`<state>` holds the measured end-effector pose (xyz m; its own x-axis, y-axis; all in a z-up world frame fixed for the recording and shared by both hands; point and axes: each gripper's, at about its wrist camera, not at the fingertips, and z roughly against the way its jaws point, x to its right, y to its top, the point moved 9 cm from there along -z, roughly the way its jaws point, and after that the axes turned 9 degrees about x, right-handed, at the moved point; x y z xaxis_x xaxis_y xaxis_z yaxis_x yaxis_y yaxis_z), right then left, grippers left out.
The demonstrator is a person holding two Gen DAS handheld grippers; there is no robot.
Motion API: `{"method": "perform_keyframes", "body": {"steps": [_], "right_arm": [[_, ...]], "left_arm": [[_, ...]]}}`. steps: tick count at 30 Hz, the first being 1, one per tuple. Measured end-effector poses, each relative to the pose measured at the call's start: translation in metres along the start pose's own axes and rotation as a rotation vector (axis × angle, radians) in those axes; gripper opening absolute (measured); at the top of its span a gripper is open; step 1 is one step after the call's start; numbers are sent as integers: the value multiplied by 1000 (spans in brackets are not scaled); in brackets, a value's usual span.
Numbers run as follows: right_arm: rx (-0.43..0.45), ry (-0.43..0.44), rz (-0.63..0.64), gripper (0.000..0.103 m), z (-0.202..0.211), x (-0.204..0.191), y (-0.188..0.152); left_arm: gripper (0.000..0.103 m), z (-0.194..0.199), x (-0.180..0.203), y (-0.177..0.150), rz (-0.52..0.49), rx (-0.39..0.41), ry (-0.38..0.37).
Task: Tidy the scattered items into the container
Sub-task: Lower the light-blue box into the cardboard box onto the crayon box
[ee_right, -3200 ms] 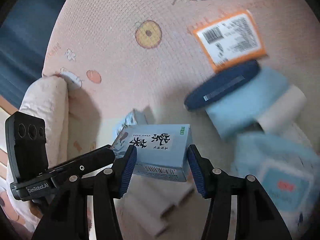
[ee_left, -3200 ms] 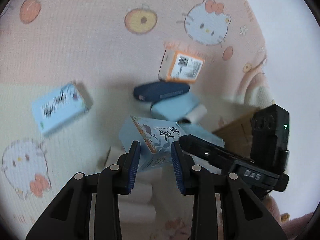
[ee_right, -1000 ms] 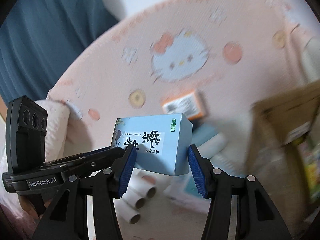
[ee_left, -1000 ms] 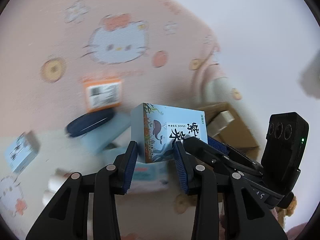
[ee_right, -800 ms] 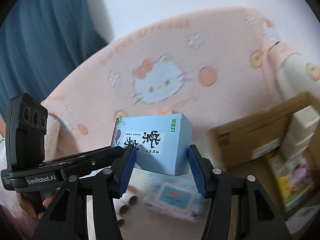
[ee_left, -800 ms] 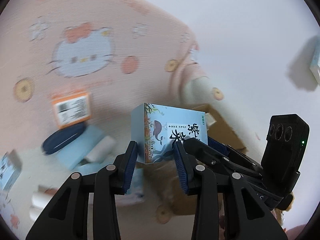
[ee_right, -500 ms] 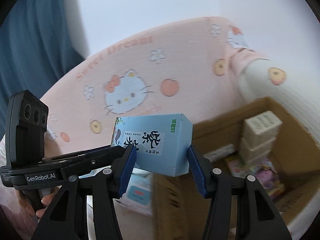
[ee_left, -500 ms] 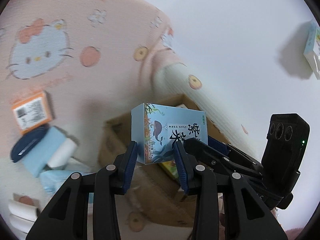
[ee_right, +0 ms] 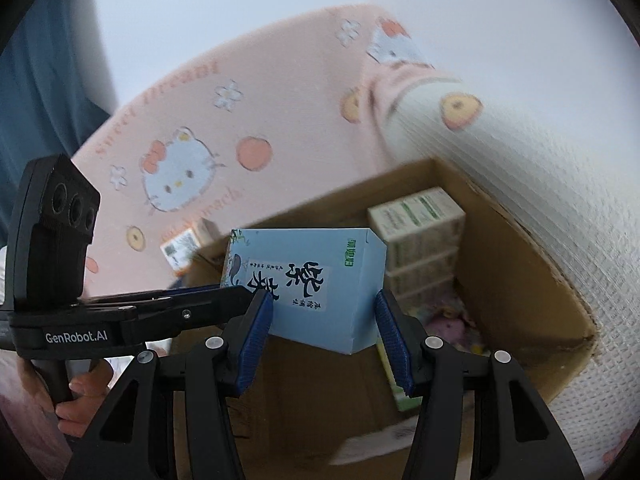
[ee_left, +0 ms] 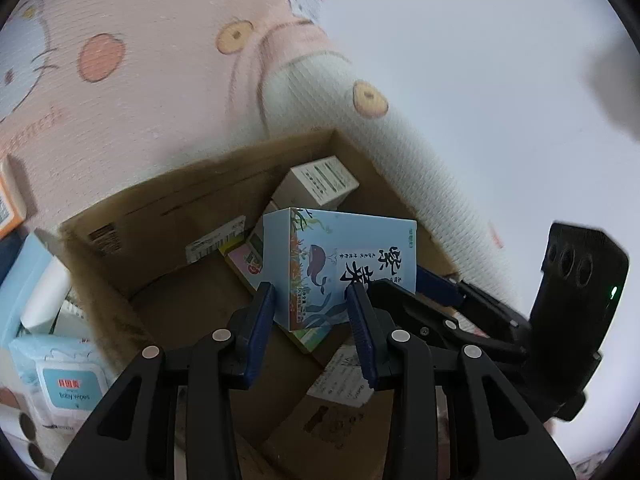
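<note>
The left hand-held gripper (ee_left: 312, 312) has its blue pads pressed on the narrow end of a light blue carton (ee_left: 340, 268) printed with a whale and dark brush characters, its jaws about half apart. The right hand-held gripper (ee_right: 324, 336) clamps the same carton (ee_right: 308, 280) across its longer side, jaws set a little wider, blue pads against both ends. In the right wrist view the left gripper's black body reaches in from the left, and a hand (ee_right: 76, 400) grips its handle.

The carton hangs upright above the open cardboard box (ee_left: 160, 216), over the middle of its floor and clear of its walls. Inside the cardboard box, in the far corner behind the carton, stands a stack of white cartons with green print (ee_right: 420, 232); colourful flat packs (ee_left: 244, 260) lie on its floor below the carton, and a white printed slip (ee_left: 344, 376) lies near its front edge.

Outside the cardboard box, just beside its left wall, lie a pack of baby wipes (ee_left: 64, 380), a white roll (ee_left: 44, 300) and, nearer the camera, cardboard tubes (ee_left: 28, 436). An orange-edged carton (ee_right: 184, 248) lies beyond the box's far left corner. The box sits on a bed covered with a pink cartoon-cat blanket (ee_left: 140, 80), and a quilted white bolster (ee_right: 560, 180) lies along the box's right wall.
</note>
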<state>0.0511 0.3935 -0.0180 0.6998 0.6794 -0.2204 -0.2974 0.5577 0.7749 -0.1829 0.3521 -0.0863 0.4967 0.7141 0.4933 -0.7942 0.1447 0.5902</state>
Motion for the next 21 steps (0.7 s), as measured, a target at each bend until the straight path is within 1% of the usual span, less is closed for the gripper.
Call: {"method": "perform_keyframes", "body": {"steps": [2, 7, 9, 12, 14, 16, 18, 21], "right_arm": [[-30, 0, -10, 51, -4, 11, -1], [-135, 8, -24, 51, -19, 38, -1], [-196, 9, 6, 51, -26, 44, -1], [-262, 8, 50, 51, -35, 53, 1], [-297, 2, 77, 51, -39, 59, 2], [-329, -16, 120, 51, -43, 66, 4], [-363, -38, 148, 50, -49, 74, 3], [-389, -116, 253, 49, -55, 81, 2]], "left_arm": [[41, -11, 4, 0, -14, -24, 18], [41, -39, 7, -3, 21, -117, 24], [41, -48, 7, -6, 28, -151, 26], [41, -63, 9, -9, 44, -196, 21], [41, -71, 9, -11, 68, -221, 4], [40, -83, 8, -14, 99, -251, -16], [40, -94, 6, -17, 116, -273, -21], [40, -104, 2, -24, 137, -305, -4]]}}
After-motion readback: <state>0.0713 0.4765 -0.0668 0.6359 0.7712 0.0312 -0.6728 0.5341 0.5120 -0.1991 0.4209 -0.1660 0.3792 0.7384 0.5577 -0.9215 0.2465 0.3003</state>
